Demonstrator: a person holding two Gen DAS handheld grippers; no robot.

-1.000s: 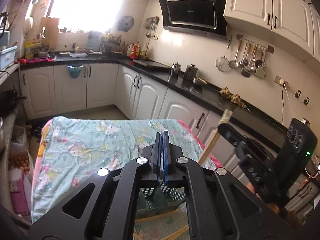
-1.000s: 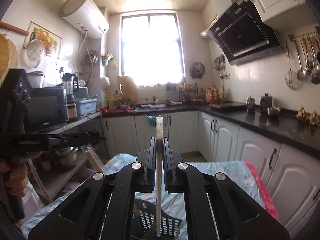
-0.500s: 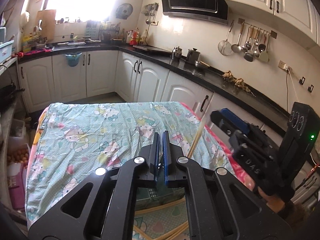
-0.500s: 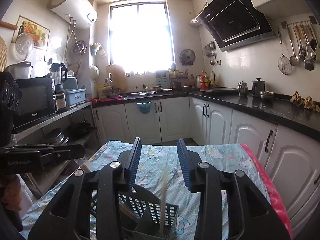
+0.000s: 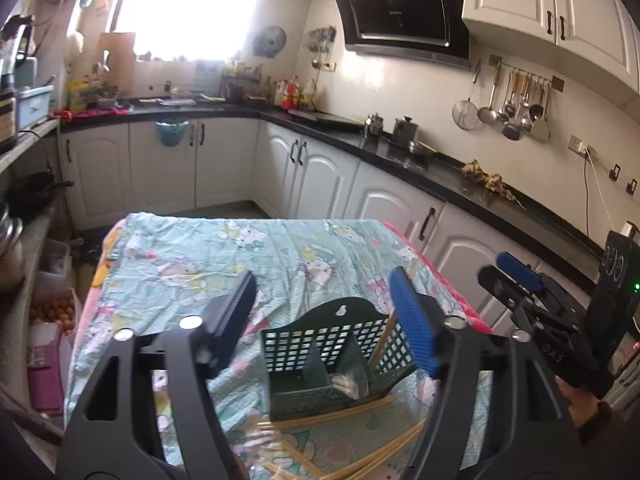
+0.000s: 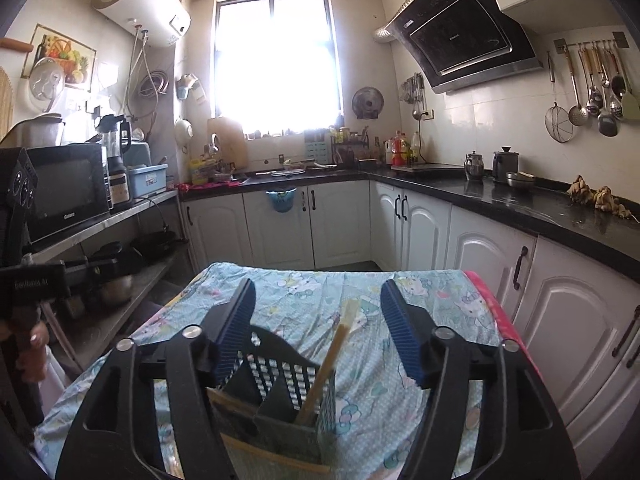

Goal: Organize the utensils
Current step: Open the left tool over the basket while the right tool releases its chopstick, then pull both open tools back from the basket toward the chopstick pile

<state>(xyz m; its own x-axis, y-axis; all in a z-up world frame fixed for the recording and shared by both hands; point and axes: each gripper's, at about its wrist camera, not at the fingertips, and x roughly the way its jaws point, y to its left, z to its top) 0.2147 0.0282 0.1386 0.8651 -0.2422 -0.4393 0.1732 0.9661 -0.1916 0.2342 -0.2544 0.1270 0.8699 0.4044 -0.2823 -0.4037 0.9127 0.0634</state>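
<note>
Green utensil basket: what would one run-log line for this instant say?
left tool: opening, nothing gripped | right tool: opening, chopstick released | green basket: chopstick standing inside | more chopsticks on cloth

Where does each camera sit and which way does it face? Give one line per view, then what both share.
Left wrist: sits on the left tool, looking along its opening fingers over the green basket and loose chopsticks; the right tool and a hand show at right.
Right wrist: sits on the right tool, jaws opening, facing the window; a chopstick stands in the basket; the left tool shows at left.
Shared: basket, patterned tablecloth, range hood.
</note>
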